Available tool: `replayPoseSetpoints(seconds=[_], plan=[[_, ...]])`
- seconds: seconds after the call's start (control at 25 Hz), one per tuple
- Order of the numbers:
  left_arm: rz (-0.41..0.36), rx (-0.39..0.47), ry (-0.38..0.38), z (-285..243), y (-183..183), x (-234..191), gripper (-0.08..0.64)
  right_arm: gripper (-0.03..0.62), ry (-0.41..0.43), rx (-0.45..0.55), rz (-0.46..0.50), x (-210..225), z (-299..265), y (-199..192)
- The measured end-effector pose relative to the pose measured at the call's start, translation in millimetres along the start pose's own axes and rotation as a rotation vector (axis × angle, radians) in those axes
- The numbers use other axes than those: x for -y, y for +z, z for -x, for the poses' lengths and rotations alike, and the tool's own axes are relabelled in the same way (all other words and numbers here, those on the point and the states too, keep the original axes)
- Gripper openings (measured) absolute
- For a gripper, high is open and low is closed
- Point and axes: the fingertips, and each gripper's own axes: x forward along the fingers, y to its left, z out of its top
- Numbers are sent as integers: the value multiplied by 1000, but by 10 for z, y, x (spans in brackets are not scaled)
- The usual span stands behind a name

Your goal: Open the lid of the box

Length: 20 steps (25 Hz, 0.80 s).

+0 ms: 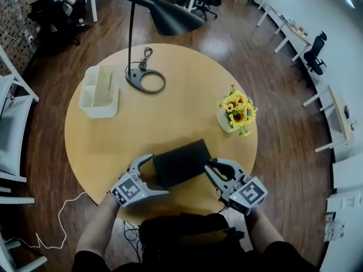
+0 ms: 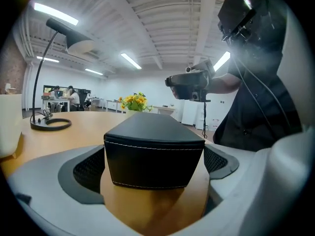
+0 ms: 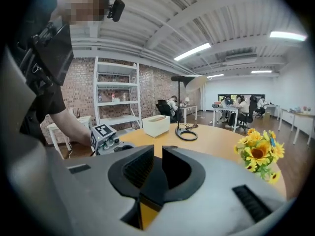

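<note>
step: grips being set, lid (image 2: pixel 152 127) looks shut
left gripper (image 1: pixel 154 175): jaws wide, straddling black box (image 2: pixel 147 166) left end
right gripper (image 1: pixel 211 169): narrow, apparently pinching lid's right edge
next: steady box, lift lid

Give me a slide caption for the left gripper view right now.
Left gripper, jaws open, straddles the closed black box on the wooden table, sunflowers behind.

Your head camera looks steeply down from above the 6 o'clock edge of the round table (image 1: pixel 170 115). The left gripper (image 1: pixel 156 175) camera sits low, close on the box (image 2: pixel 153 154), facing 2 o'clock; the right gripper (image 1: pixel 210 166) camera faces 10 o'clock. All three share sunflowers (image 1: pixel 238 109) and lamp (image 1: pixel 170 17).
</note>
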Motion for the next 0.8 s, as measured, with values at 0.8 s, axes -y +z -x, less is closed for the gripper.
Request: replayPoseSetpoints(seconds=[0.8], plan=[[-36, 133, -27, -20, -25, -29, 614, 273, 414, -404, 638, -778, -721, -670]])
